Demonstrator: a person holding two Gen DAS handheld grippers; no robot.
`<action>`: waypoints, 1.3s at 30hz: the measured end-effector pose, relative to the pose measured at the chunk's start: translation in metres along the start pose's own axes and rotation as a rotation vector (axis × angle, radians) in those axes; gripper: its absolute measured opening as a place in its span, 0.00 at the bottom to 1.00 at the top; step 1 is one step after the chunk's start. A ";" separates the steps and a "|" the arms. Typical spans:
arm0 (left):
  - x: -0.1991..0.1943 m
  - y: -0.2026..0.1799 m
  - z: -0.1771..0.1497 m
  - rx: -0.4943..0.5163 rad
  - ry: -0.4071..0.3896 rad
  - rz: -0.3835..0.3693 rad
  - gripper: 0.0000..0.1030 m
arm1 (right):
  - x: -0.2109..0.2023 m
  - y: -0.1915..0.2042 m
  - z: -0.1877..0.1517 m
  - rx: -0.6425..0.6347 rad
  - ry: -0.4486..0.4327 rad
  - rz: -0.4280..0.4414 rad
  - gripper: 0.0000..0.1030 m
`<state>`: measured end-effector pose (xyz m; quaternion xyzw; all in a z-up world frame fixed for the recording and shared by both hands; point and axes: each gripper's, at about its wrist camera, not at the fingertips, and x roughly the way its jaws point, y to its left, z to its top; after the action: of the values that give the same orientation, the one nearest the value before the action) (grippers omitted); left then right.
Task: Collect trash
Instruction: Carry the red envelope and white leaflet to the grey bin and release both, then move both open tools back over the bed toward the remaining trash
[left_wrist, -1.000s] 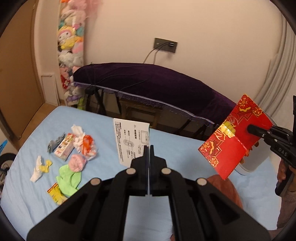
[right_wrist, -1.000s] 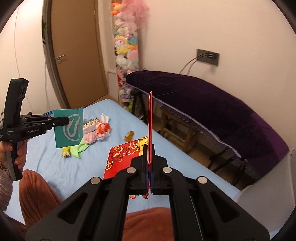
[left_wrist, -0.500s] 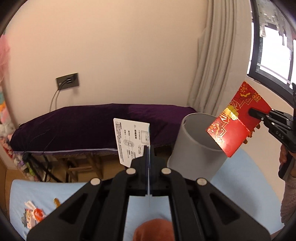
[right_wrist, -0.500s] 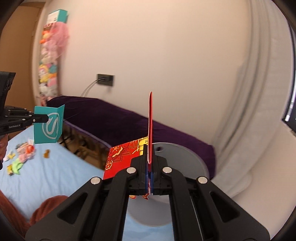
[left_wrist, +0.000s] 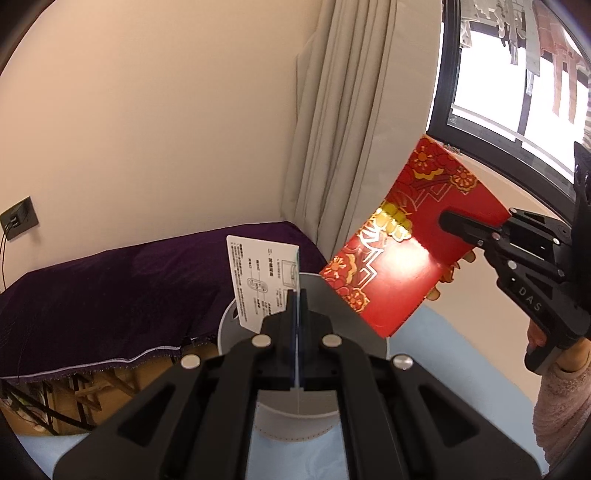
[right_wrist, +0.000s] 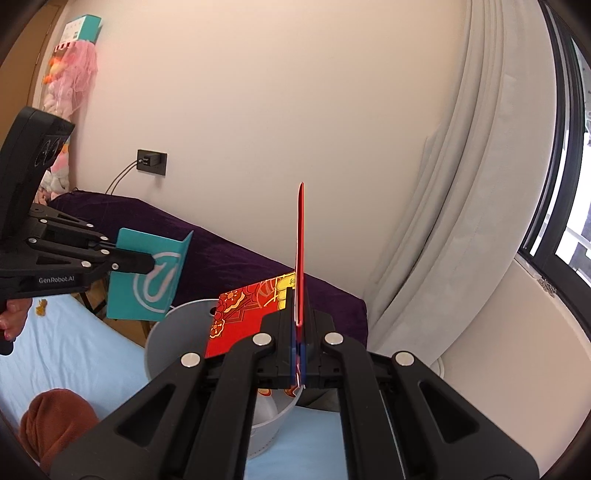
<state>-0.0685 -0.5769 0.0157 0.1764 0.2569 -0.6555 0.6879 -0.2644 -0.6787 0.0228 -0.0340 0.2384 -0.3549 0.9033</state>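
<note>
**A:** ok so there's one grey bin (left_wrist: 295, 417) sitting on the light blue bed (right_wrist: 74, 354), low centre in both wrist views. Can't tell what's inside it, the grippers and cards block most of the opening.

**B:** yeah same. What's each gripper got?

**A:** left gripper (left_wrist: 297, 295) has its fingers pinched tight on a folded card (left_wrist: 258, 280), white printed side in the left view, teal with a white logo in the right view (right_wrist: 151, 277). It hangs right over the bin's rim. The right gripper (right_wrist: 300, 314) is clamped on a red envelope (left_wrist: 410, 251) with gold flowers, edge-on in its own camera, also above the bin, toward the right of the left frame.

**B:** so two pieces of trash, two grippers, one bin. Anything changed vs a second ago?

**A:** big swing. A second ago both cameras faced the pile of wrappers and tissue on the bed, with the door and plush toys behind. Half a second ago the bin was further off, centre-right. Now it fills the bottom centre and both cards are over it. Grips haven't changed, both closed on the same items.

**B:** background?

**A:** purple cover (left_wrist: 110, 288) left of middle, beige curtain (left_wrist: 343, 110) upper centre, window (left_wrist: 517, 74) upper right, one wall socket (right_wrist: 151, 161) upper left in the right view.
</note>
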 end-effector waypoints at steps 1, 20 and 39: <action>0.006 -0.004 0.001 0.007 0.005 -0.005 0.01 | 0.005 0.001 0.001 -0.001 0.005 0.002 0.01; 0.057 -0.002 -0.032 -0.008 0.099 0.066 0.80 | 0.061 0.014 -0.012 0.041 0.097 0.065 0.36; -0.045 0.055 -0.097 -0.146 0.050 0.267 0.80 | 0.032 0.147 0.000 -0.057 0.065 0.271 0.66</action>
<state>-0.0259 -0.4804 -0.0412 0.1746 0.2950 -0.5331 0.7735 -0.1522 -0.5898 -0.0238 -0.0157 0.2798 -0.2236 0.9335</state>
